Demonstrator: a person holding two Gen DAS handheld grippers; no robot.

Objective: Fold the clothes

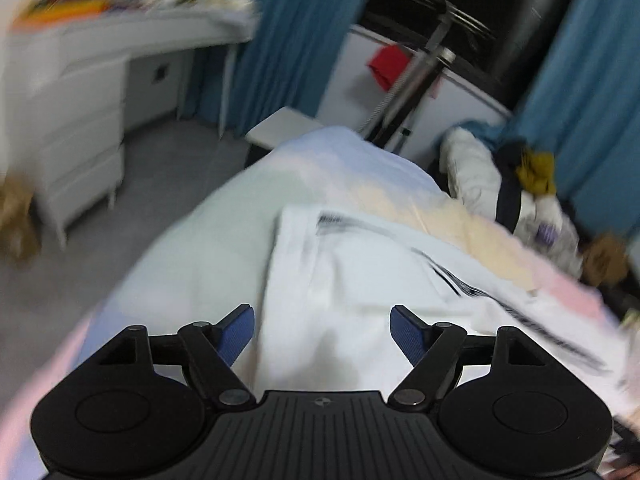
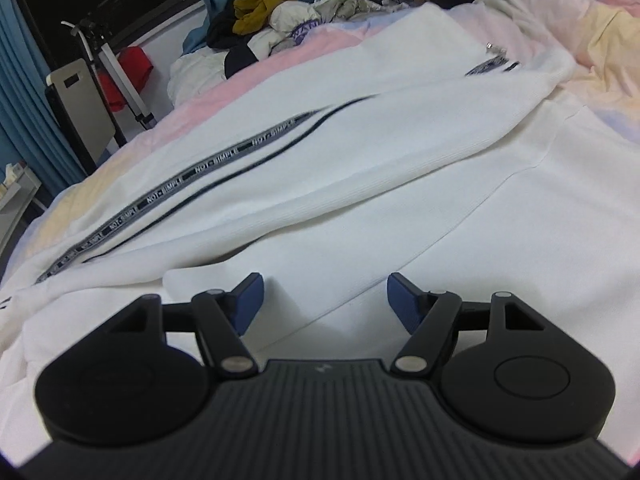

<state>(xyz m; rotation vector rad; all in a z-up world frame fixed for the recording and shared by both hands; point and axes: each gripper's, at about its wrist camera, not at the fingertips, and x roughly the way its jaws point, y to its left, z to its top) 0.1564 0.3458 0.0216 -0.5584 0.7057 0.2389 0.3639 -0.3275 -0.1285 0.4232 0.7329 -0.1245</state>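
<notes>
A white garment (image 2: 360,152) with a dark lettered stripe along its sleeve lies spread on the bed. In the right wrist view a sleeve is folded across the body, its cuff end just in front of my right gripper (image 2: 325,300), which is open and empty, low over the cloth. In the blurred left wrist view the same garment (image 1: 360,280) lies ahead of my left gripper (image 1: 322,330), which is open and empty above its near part.
The bed (image 1: 192,248) has a pastel cover. A heap of other clothes (image 2: 280,28) lies at its far side. A white desk with drawers (image 1: 80,128), blue curtains (image 1: 280,40) and a metal rack (image 1: 420,76) stand beyond the bed.
</notes>
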